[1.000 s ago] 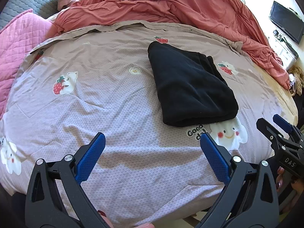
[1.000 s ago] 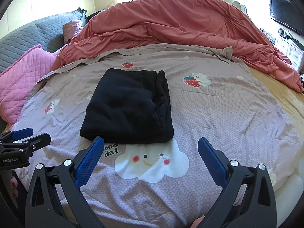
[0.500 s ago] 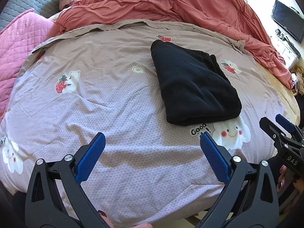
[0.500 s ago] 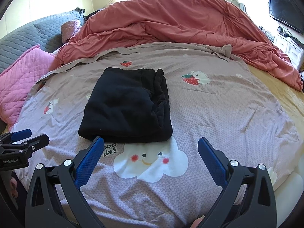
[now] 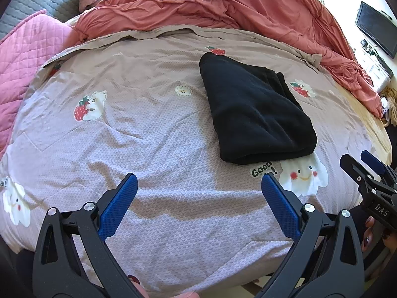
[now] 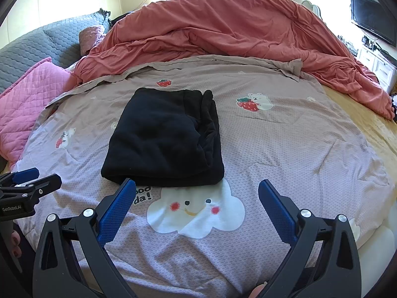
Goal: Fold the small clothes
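Note:
A folded black garment (image 5: 255, 111) (image 6: 166, 139) lies as a neat rectangle on the lilac cartoon-print bedspread (image 5: 139, 134) (image 6: 285, 149). My left gripper (image 5: 199, 181) is open over the bed's near edge, down and left of the garment, with nothing between its blue pads. In the right wrist view my right gripper (image 6: 197, 186) is open too, just short of the garment's near fold, over a white cloud print. Each gripper shows at the edge of the other's view: the right gripper (image 5: 362, 161) and the left gripper (image 6: 37, 176).
A rumpled coral duvet (image 6: 235, 29) is heaped across the far side of the bed. Pink quilted pillows (image 5: 22, 57) and a grey headboard (image 6: 32, 47) are on the left. A television (image 6: 372, 22) and white cabinet stand at the right.
Both grippers have drawn slightly back and shifted; the garment sits a little farther right and lower in the left wrist view. The garment itself has not moved and both grippers stay open.

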